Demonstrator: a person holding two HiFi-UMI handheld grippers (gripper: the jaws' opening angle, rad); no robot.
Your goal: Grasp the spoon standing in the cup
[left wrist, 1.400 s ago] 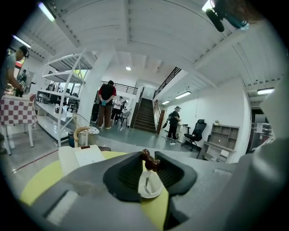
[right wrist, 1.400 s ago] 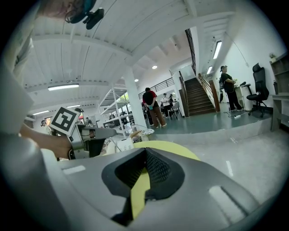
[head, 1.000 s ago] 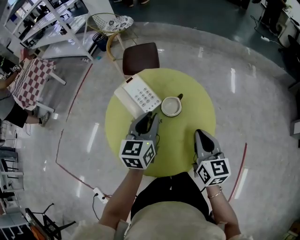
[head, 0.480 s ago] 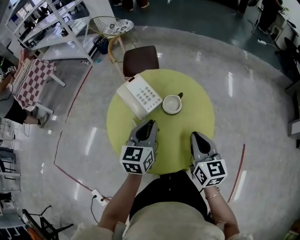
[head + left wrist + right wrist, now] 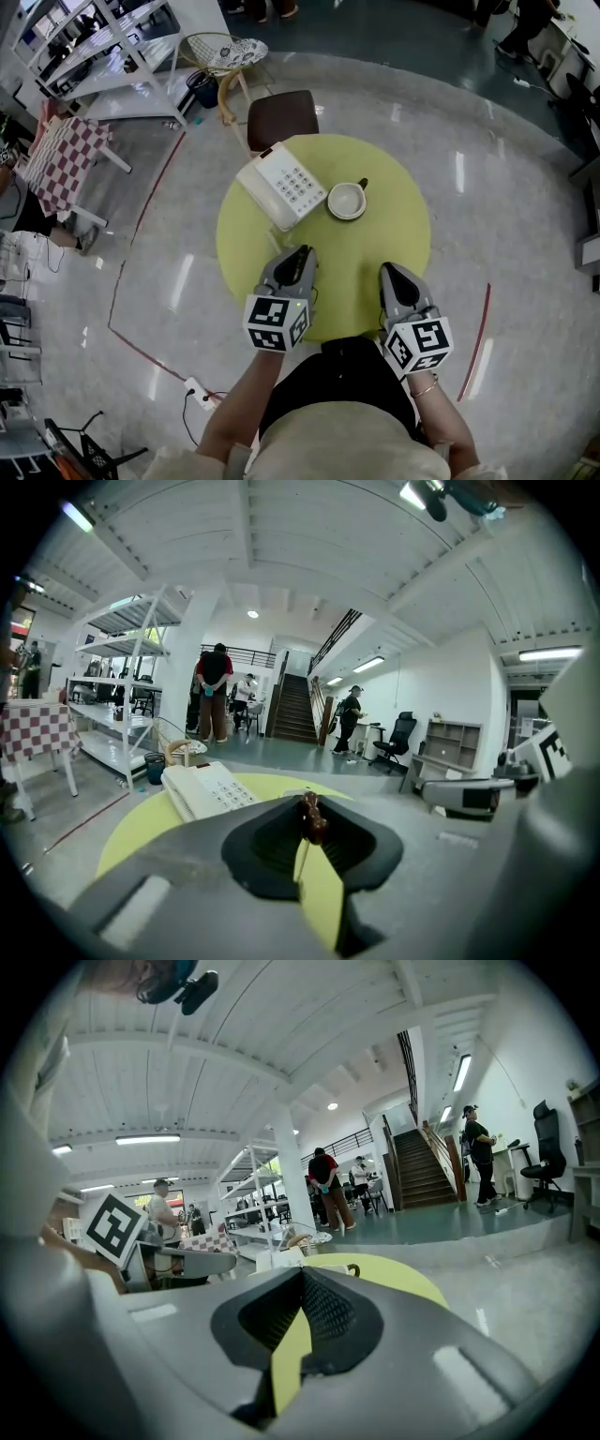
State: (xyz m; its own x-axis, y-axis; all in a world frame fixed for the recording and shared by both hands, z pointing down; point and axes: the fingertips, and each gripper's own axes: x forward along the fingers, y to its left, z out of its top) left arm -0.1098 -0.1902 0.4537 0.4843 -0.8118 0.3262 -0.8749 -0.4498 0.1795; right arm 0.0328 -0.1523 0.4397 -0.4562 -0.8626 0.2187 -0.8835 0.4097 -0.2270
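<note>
A white cup (image 5: 347, 201) stands on the round yellow-green table (image 5: 375, 253) with a dark spoon (image 5: 361, 185) standing in it, its handle leaning to the far right. My left gripper (image 5: 302, 251) hovers over the table's near left part, well short of the cup, its jaws shut and empty. In the left gripper view the brown spoon handle (image 5: 311, 819) shows just beyond the left gripper's tips (image 5: 305, 803); the cup is hidden behind them. My right gripper (image 5: 386, 269) is over the near right part, shut and empty. The right gripper view shows the spoon handle (image 5: 353, 1269) past the right gripper's tips (image 5: 302, 1274).
A white desk telephone (image 5: 281, 187) lies left of the cup near the table's far left edge. A brown chair (image 5: 281, 117) stands behind the table, a wicker chair (image 5: 225, 47) farther back. Several people stand in the hall beyond.
My left gripper has drawn back from near the cup toward the table's near edge and its jaws have closed. The right gripper has shifted slightly back and left.
</note>
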